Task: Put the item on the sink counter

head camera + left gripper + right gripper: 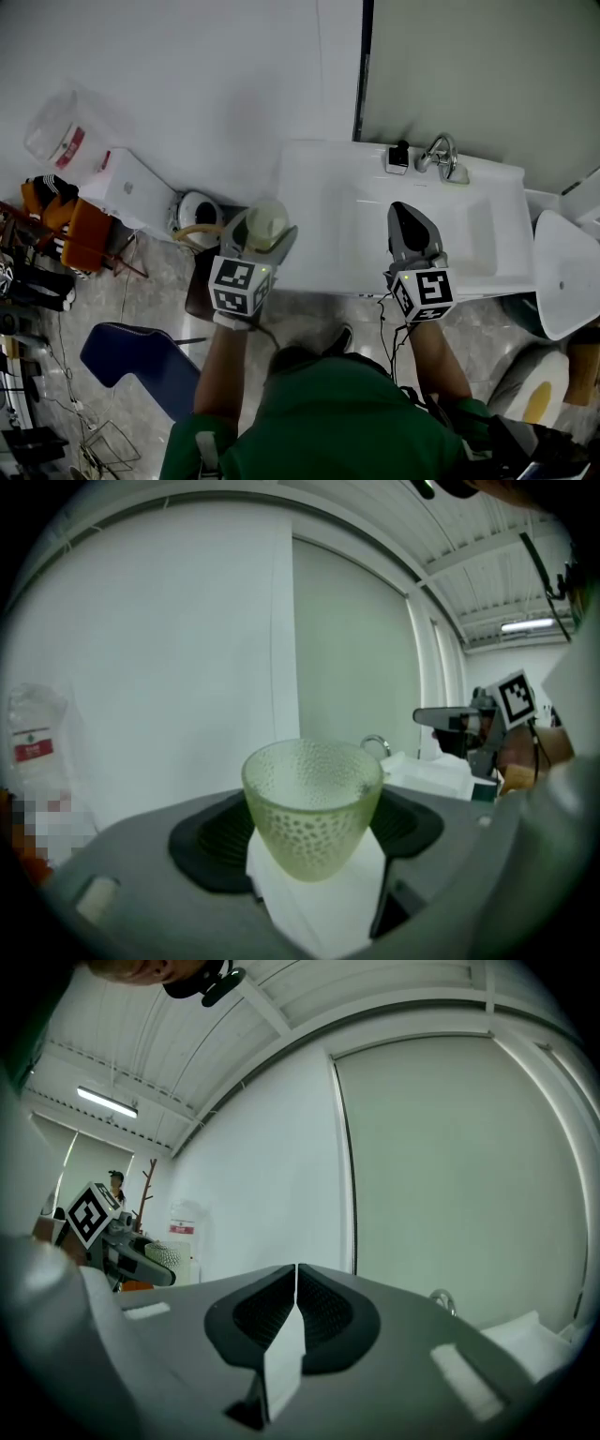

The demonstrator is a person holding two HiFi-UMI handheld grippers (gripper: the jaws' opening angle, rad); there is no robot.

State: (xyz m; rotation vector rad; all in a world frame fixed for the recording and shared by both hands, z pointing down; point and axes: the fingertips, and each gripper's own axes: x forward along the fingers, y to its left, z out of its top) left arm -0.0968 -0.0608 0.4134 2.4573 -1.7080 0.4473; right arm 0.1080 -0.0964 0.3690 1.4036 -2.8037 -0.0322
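A pale green dimpled glass cup (313, 806) sits upright between the jaws of my left gripper (309, 832), which is shut on it. In the head view the cup (266, 223) and left gripper (255, 239) hang just off the left edge of the white sink counter (309, 216), above the floor. My right gripper (413, 234) is over the basin's front part, jaws pressed together with nothing between them; its own view shows the black pads (258, 1314) meeting in a thin line. The left gripper with the cup (164, 1258) shows small at the left of the right gripper view.
A tap (441, 155) and a small dark thing (397, 156) stand at the back of the sink. A white toilet (141, 192) and a round lidded bin (195, 214) are on the left. A second basin (567, 272) is at the right. A blue chair (141, 361) stands on the floor.
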